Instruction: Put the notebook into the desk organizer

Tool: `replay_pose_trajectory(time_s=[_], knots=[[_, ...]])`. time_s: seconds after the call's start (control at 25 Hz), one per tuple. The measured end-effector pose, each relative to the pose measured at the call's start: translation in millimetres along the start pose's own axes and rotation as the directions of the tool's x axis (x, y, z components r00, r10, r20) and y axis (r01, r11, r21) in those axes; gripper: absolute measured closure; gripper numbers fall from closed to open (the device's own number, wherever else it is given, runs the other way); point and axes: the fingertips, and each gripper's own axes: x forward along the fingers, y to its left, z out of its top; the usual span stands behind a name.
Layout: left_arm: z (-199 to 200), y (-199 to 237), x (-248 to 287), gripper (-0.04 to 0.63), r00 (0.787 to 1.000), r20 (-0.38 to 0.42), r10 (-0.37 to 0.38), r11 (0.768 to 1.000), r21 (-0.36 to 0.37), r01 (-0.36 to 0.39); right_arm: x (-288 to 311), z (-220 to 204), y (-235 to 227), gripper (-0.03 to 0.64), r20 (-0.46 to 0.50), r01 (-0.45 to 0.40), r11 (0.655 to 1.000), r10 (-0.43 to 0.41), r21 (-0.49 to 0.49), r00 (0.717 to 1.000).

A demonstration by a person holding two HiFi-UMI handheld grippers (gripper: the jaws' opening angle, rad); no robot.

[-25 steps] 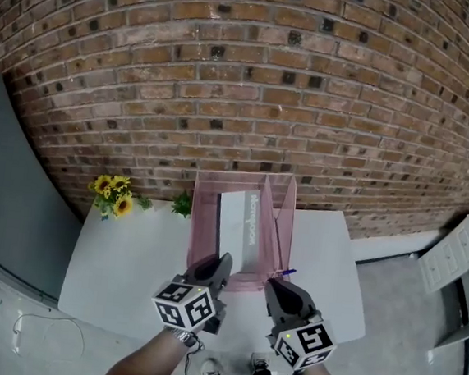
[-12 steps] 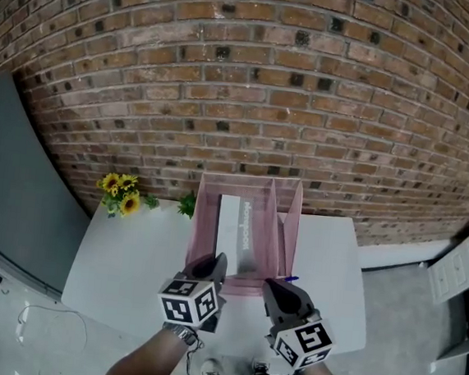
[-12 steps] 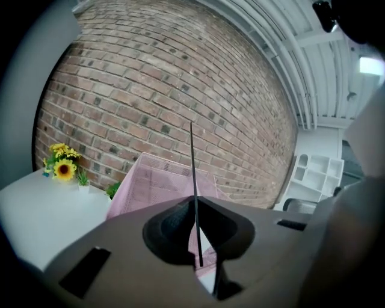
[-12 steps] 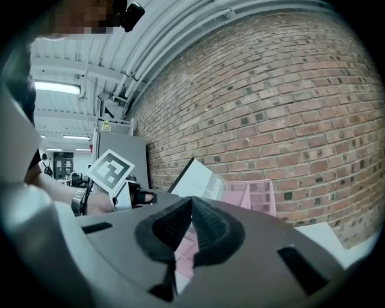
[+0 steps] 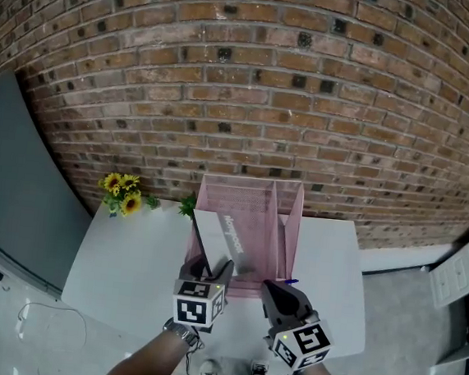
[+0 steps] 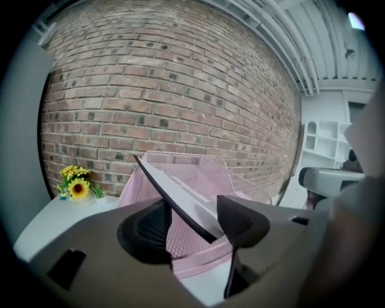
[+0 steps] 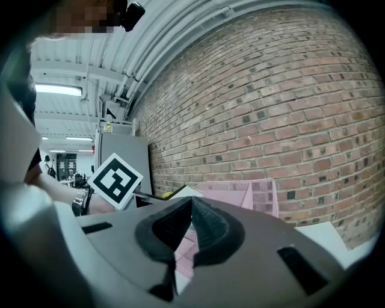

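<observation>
As left hand-held gripper point(image 5: 212, 265) jaws open, notebook point(image 5: 224, 239) edge sits between them.

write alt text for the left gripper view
A grey notebook leans tilted in a pink mesh desk organizer, its lower corner between the left tongs, whose jaws are opening. Sunflowers sit at left on the white table, with a brick wall behind.

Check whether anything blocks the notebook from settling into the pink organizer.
Nothing visible does. The notebook already leans tilted inside the left compartment of the organizer, with nothing else in there. The left tool is opening its jaws with the notebook between them.
</observation>
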Motion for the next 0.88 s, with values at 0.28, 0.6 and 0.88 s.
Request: replay_pose_trajectory(time_s=[0.28, 0.6, 0.88], knots=[[-18.4, 4.3, 2.0, 0.339, 0.995, -0.102, 0.004, 0.999, 0.046, 0.000, 5.0, -1.3, 3.7, 0.613, -0.005, -0.009, 1.000, 0.009, 0.003, 1.000], [-28.3, 3.3, -9.6, 0.279, 0.991, -0.134, -0.026, 0.999, 0.032, 0.031, 16.5, -1.8, 15.1, 0.613, -0.007, -0.039, 0.999, 0.039, 0.003, 0.999], [-32.7, 7.7, -33.9, 0.273, 0.993, -0.108, -0.039, 0.999, -0.009, 0.038, 26.8, -3.3, 27.3, 0.612, -0.015, -0.063, 0.998, 0.063, 0.001, 0.998]])
